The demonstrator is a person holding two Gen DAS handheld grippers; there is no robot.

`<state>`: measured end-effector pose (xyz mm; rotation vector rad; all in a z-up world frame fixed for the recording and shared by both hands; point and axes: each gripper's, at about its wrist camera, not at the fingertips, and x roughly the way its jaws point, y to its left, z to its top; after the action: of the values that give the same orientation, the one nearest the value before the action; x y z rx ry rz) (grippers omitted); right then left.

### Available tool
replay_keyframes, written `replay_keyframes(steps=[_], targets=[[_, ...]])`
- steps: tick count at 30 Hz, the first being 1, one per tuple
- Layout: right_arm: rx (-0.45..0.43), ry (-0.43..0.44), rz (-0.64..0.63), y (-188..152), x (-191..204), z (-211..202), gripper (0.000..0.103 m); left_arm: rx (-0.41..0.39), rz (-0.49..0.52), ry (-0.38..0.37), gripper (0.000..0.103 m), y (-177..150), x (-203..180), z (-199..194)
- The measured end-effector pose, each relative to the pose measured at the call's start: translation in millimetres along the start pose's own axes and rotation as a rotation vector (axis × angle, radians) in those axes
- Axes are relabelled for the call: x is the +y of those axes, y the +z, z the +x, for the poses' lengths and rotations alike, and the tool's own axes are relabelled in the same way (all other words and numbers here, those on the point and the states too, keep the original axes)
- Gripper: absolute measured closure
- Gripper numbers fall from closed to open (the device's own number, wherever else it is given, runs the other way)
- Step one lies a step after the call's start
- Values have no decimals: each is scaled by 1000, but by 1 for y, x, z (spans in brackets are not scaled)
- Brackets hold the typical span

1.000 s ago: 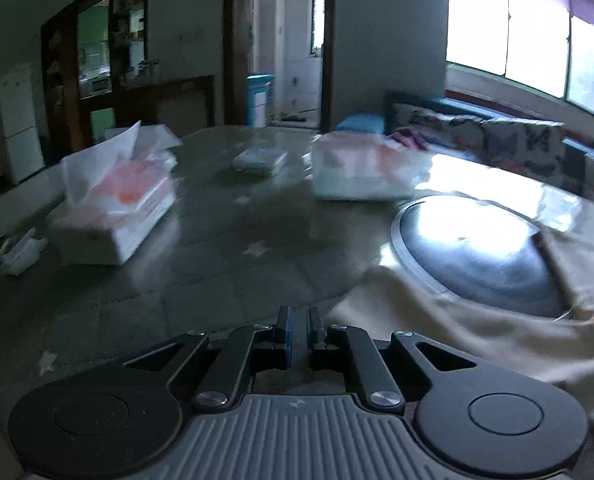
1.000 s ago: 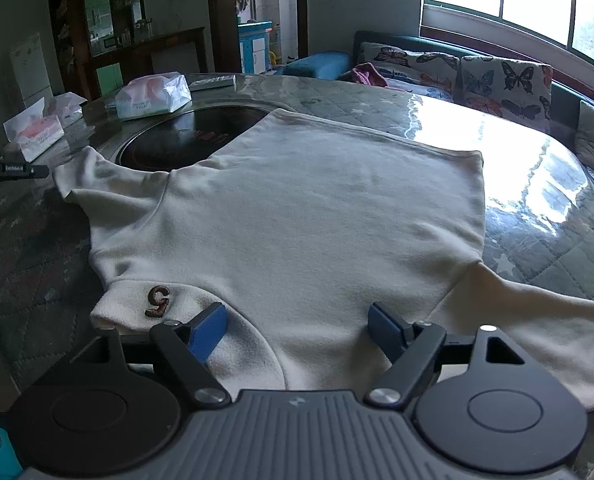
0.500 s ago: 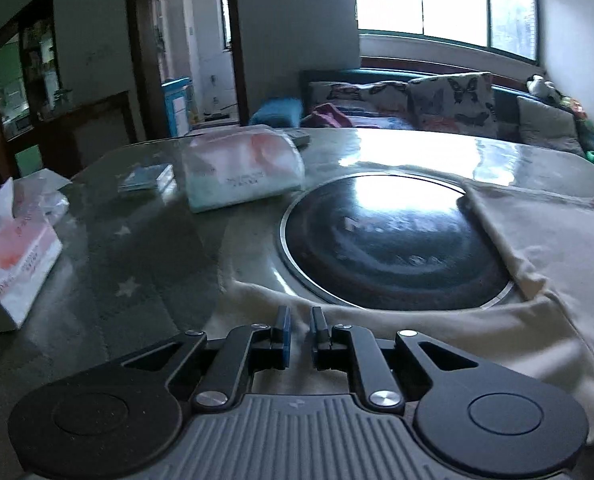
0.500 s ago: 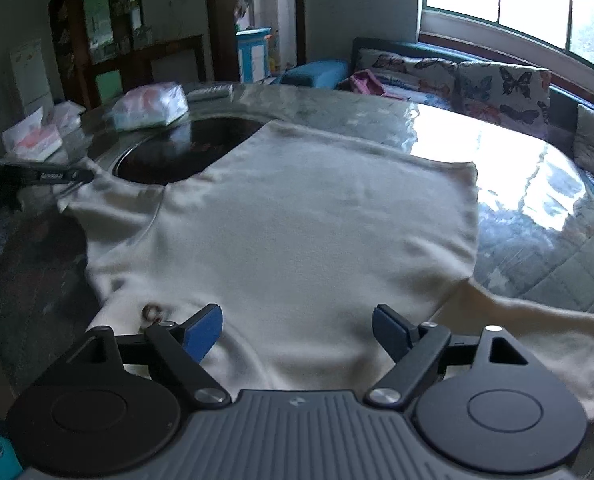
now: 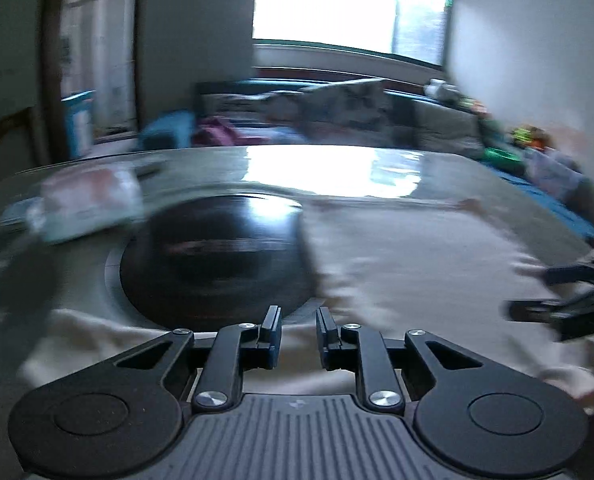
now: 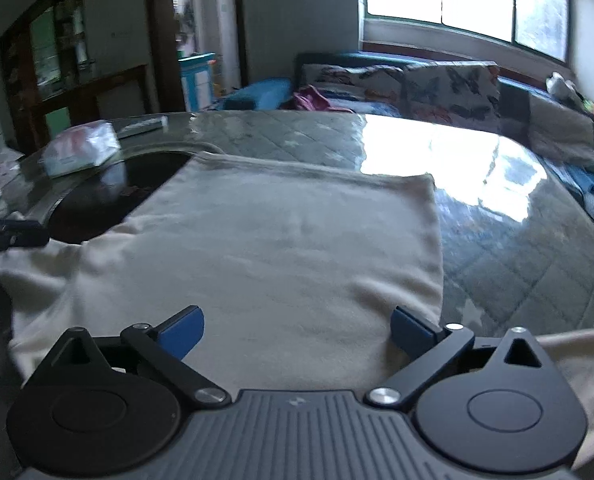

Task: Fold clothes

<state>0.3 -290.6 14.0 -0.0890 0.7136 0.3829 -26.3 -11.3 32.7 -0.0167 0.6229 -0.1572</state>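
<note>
Living room, sofa (image 6: 437, 84) under window behind bench (image 6: 517, 220). Round quilted bench mostly bare right of sweater. Cream sweater (image 6: 281, 240) flat on bench, long axis running away toward sofa, hem far, left part overlapping dark inset disc (image 6: 109, 192). Tissue pack (image 6: 79, 150) beyond disc. Right claw (image 6: 297, 330) over sweater, jaws opening wide, gripping nothing. Left claw (image 5: 298, 338) over sleeve beside disc, jaws opening, narrow gap, not pinching cloth.

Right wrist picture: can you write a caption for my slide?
Right tool, jaws opening wide with nothing gripped, above a cream sweater spread flat on the glass-topped table.
</note>
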Motion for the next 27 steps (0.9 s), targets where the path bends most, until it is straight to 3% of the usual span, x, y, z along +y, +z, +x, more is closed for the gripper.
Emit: replay_keyframes(steps=[4, 11, 21, 27], targets=[[1, -12, -1, -6, -2, 1, 0, 26, 50, -57, 82, -1, -24, 13], [-11, -24, 10, -5, 1, 3, 0, 52, 72, -45, 82, -2, -32, 32], [-14, -47, -17, -9, 6, 6, 0, 47, 51, -53, 62, 0, -32, 26], [-14, -48, -19, -10, 7, 5, 0, 32, 54, -106, 53, 4, -41, 20]])
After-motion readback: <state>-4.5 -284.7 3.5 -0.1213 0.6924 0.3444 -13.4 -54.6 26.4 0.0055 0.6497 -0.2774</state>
